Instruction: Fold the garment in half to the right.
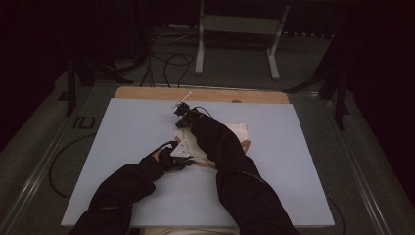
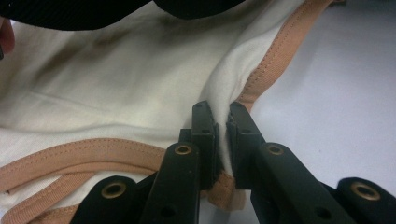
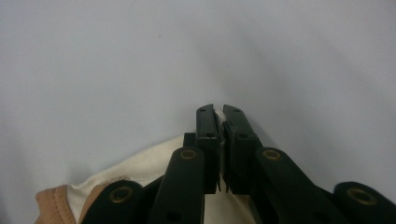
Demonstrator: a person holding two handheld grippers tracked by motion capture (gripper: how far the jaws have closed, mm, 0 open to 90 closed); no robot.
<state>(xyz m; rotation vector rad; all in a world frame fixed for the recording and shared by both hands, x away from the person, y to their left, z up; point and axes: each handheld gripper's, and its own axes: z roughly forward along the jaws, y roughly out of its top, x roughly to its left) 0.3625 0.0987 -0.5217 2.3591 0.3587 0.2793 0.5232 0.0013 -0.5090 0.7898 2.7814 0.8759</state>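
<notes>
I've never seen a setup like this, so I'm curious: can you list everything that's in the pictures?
Garment: one, cream with tan trim, at the middle of the table, pinched by both grippers.
Table: one, pale blue-grey top with a wooden strip along its far edge.
Frame: one, light grey metal, on the floor beyond the table.
Cables: several, black, on the floor behind the table.
Left gripper: one, black, shut on a fold by the garment's trim.
Right gripper: one, black, shut on white cloth at the garment's far edge.
Sleeves: two, black, coming in from the near side.
</notes>
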